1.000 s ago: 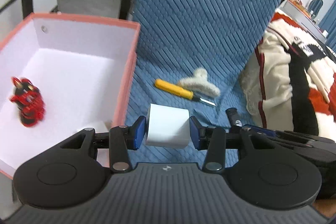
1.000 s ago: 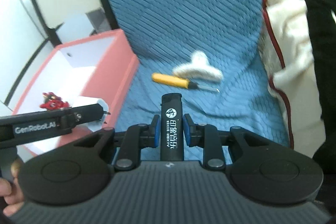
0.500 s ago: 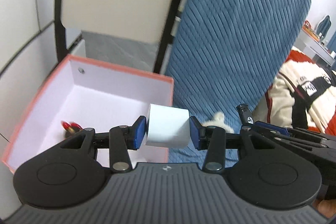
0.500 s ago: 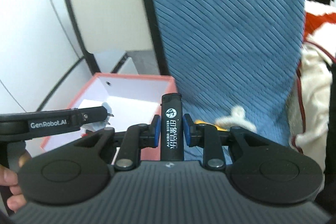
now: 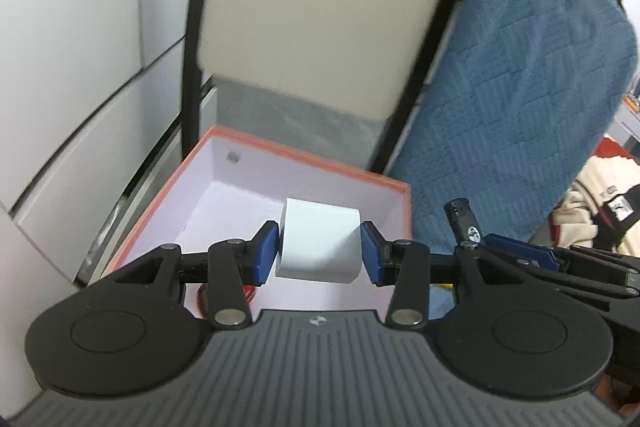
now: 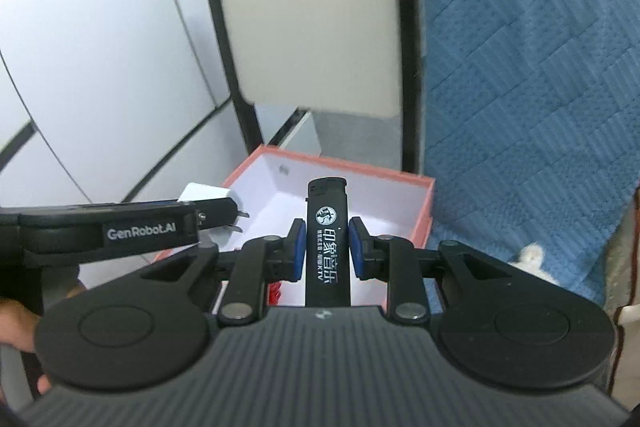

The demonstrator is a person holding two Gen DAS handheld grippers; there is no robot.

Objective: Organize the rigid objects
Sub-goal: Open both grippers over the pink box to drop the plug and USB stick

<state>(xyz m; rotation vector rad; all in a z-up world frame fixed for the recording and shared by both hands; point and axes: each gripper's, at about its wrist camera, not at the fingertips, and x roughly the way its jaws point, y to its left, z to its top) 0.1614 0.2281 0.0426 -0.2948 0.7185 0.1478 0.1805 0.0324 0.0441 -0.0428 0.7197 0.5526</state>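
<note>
My left gripper [image 5: 320, 253] is clamped on the white plug block [image 5: 318, 243], blue pads tight on both flanks. My right gripper [image 6: 323, 249] is pinched on the black lighter [image 6: 327, 243], which stands nose-forward between the pads.

Landmark: the pink-rimmed box [image 5: 304, 167]. A second ago both loads hung over the blue quilt [image 5: 520, 115], beside the box, with the yellow cutter and hair claw in view. Now both wrists have tipped up and swung over; block and lighter each sit over the box's white interior, near its front edge. A red item [image 6: 275, 293] lies in the box, mostly hidden behind my fingers.

Judgement: carry is done; lowering and release come next. The two grippers are close, so I'd stagger the drops.
</note>
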